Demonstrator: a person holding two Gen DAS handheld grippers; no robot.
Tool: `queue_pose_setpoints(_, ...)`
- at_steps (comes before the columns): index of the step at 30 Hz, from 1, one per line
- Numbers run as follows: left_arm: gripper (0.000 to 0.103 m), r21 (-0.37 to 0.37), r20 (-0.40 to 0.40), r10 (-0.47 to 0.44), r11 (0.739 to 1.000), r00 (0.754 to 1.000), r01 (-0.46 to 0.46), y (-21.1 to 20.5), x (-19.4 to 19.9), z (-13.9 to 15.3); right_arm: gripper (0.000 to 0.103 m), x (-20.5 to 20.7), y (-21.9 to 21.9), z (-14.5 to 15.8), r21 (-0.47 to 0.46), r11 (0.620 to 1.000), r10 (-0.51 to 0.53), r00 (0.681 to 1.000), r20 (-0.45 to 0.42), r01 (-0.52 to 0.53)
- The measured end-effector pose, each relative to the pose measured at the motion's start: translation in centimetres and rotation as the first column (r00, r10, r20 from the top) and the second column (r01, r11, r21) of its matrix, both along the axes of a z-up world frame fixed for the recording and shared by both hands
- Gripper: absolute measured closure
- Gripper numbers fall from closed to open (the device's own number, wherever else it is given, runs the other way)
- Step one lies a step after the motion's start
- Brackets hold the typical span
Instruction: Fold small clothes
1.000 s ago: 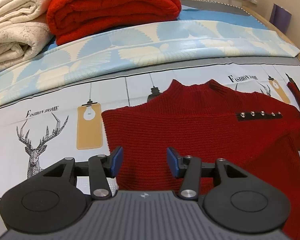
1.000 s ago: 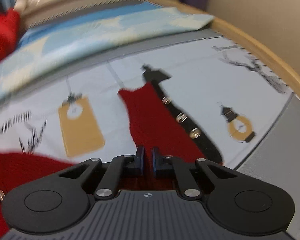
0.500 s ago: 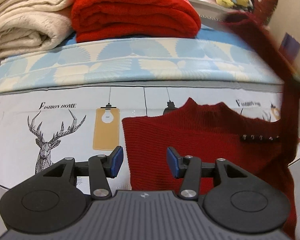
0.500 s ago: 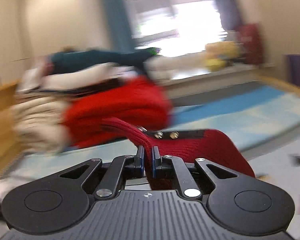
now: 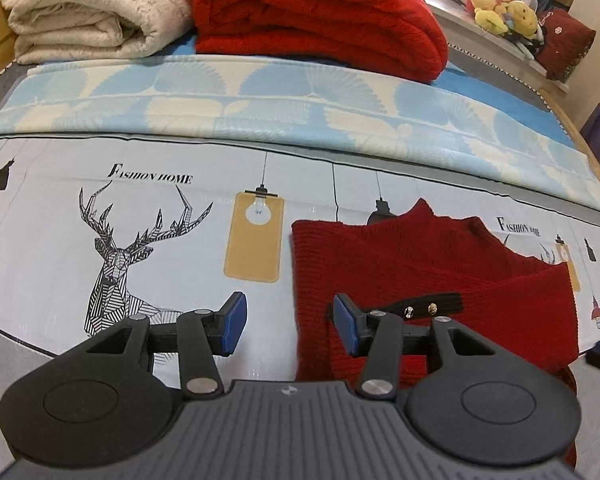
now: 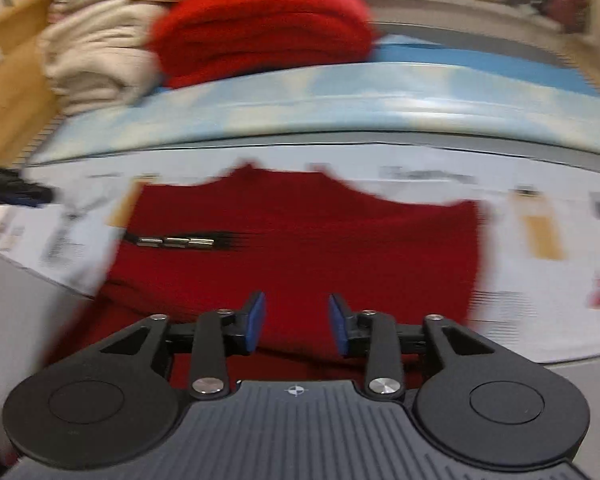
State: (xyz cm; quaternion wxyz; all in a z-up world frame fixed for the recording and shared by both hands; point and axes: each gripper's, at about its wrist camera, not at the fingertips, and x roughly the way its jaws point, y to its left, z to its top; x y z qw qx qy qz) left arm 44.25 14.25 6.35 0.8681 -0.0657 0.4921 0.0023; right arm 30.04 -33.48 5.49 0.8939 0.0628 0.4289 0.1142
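A small dark red knit sweater (image 5: 420,256) lies flat on the printed sheet, collar away from me. Its right sleeve is folded across the body, and the black cuff with metal studs (image 5: 424,309) rests near the sweater's left edge. My left gripper (image 5: 288,322) is open and empty, hovering over the sweater's left edge. In the blurred right wrist view the sweater (image 6: 300,236) fills the middle and the studded cuff (image 6: 176,241) lies at its left. My right gripper (image 6: 296,322) is open and empty just above the sweater's lower part.
A folded red blanket (image 5: 320,16) and a folded cream blanket (image 5: 92,8) are stacked at the back on a light blue patterned cloth (image 5: 260,100). Soft toys (image 5: 500,4) sit on a ledge at back right. The sheet's deer print (image 5: 128,248) lies left of the sweater.
My right gripper carried the sleeve up and over the sweater body, let it go and opened. The sleeve now lies folded across the body. My left gripper drifted left, still open.
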Motion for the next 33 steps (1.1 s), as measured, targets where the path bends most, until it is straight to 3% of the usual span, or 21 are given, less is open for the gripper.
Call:
queue_pose_setpoints(4,0.05,0.012,0.005,-0.028,1.0,1.0,0.028,-1.3,-0.3,0.1,0.052,-0.9,-4.7,-3.9,-0.013,0.992,-0.123,0.987,-0.099,0.123)
queue_pose_setpoints(7,0.05,0.022,0.011,-0.048,0.999,0.999,0.048,-2.2,-0.4,0.1,0.052,-0.4,-4.6,-7.5,-0.006,0.997,-0.076,0.971,-0.228,0.076)
queue_pose_setpoints(10,0.05,0.03,0.005,-0.056,0.998,0.998,0.056,-2.9,-0.3,-0.2,0.052,0.3,-3.7,-8.1,-0.073,0.996,-0.062,0.982,-0.176,0.05)
queue_pose_setpoints(12,0.05,0.035,-0.001,-0.062,0.997,0.998,0.062,-3.3,-0.1,-0.5,0.053,0.5,-4.3,-8.0,-0.049,0.994,-0.108,0.983,-0.148,0.101)
queue_pose_setpoints(13,0.05,0.038,-0.005,-0.066,0.997,0.998,0.066,-3.6,0.1,-0.7,0.058,0.7,-4.5,-7.8,-0.031,0.992,-0.126,0.983,-0.135,0.123)
queue_pose_setpoints(15,0.05,0.041,-0.01,-0.073,0.996,0.997,0.074,-4.0,0.2,-1.0,0.085,1.3,-4.6,-7.4,-0.02,0.991,-0.134,0.985,-0.109,0.133)
queue_pose_setpoints(17,0.05,0.042,-0.017,-0.081,0.996,0.997,0.081,-4.4,0.3,-1.3,0.09,1.3,-4.4,-6.4,-0.053,0.988,-0.147,0.985,-0.095,0.142)
queue_pose_setpoints(18,0.05,0.044,-0.021,-0.088,0.995,0.996,0.088,-4.5,0.4,-1.5,0.103,1.7,-4.8,-6.3,-0.077,0.983,-0.173,0.98,-0.099,0.166)
queue_pose_setpoints(21,0.05,0.053,-0.033,-0.107,0.993,0.994,0.109,-5.1,0.6,-2.1,0.103,2.1,-6.4,-6.7,-0.243,0.924,-0.328,0.939,-0.104,0.296)
queue_pose_setpoints(24,0.05,0.048,-0.041,-0.112,0.992,0.993,0.113,-5.3,0.7,-2.5,0.103,2.0,-8.3,-6.9,-0.137,0.938,-0.339,0.929,-0.151,0.32)
queue_pose_setpoints(28,0.05,0.051,-0.052,-0.134,0.989,0.99,0.137,-6.0,0.6,-3.1,0.096,1.2,-7.2,-3.7,-0.003,0.97,-0.242,0.97,0.041,0.242)
queue_pose_setpoints(30,0.05,0.043,-0.065,-0.151,0.987,0.986,0.154,-6.6,0.6,-4.1,0.084,1.3,-5.8,-3.7,0.054,0.985,-0.169,0.984,0.054,0.166)
queue_pose_setpoints(31,0.05,0.035,-0.087,-0.167,0.985,0.982,0.17,-7.1,0.5,-5.1,0.075,1.6,-4.9,-4.1,0.053,0.99,-0.133,0.99,0.052,0.13)
queue_pose_setpoints(33,0.05,0.048,-0.16,-0.199,0.977,0.967,0.208,-8.0,0.4,-8.2,0.071,2.2,-3.3,-5.7,-0.005,0.998,-0.062,0.998,0.021,0.062)
